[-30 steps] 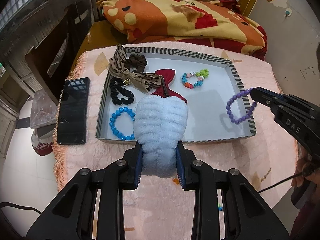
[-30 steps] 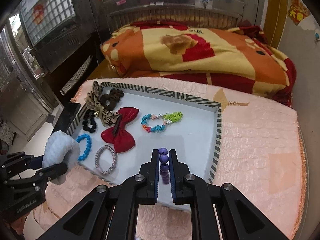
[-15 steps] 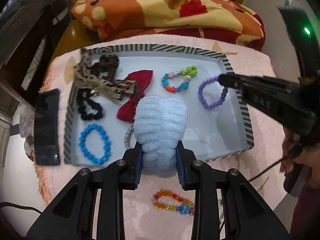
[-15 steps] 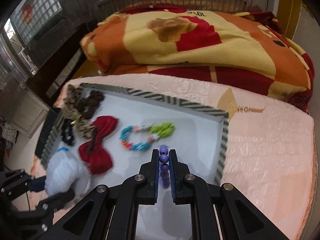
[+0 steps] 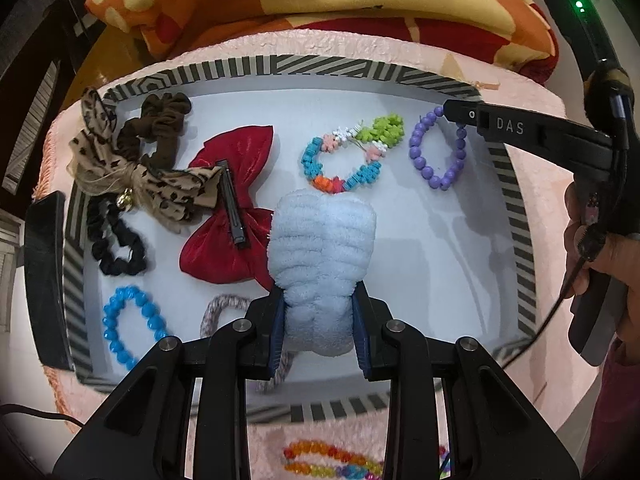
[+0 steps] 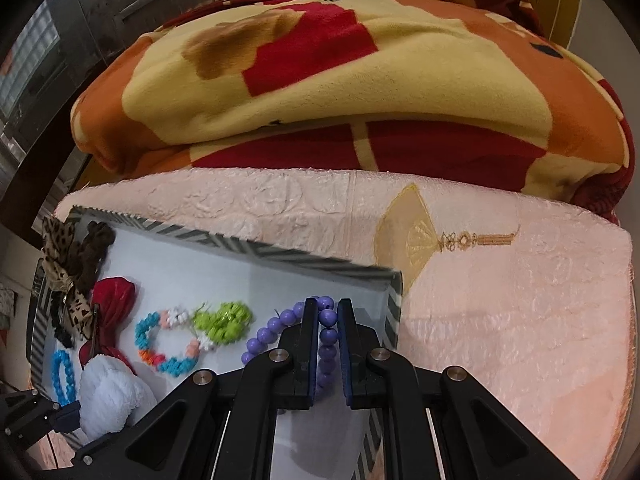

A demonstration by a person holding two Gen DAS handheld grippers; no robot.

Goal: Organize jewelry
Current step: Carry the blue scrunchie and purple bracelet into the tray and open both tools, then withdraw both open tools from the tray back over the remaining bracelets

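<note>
Beads on the purple bracelet (image 5: pixel 437 148) are hard, round and smooth, so the strand is light but liable to roll or slip between flat pads; the sound hold is across a single bead, as the right gripper (image 6: pixel 328 322) has it, clamped near the top of the loop while the rest hangs over the far right corner of the striped tray (image 5: pixel 520 216). The fluffy light-blue scrunchie (image 5: pixel 322 258) is soft, springy and nearly weightless; the left gripper (image 5: pixel 319 330) squeezes its near end between both pads, above the tray's middle, beside the red bow (image 5: pixel 228 216). It will probably puff back out once let go. A rainbow bead bracelet (image 5: pixel 332 462) lies outside the tray on the pink cover.
</note>
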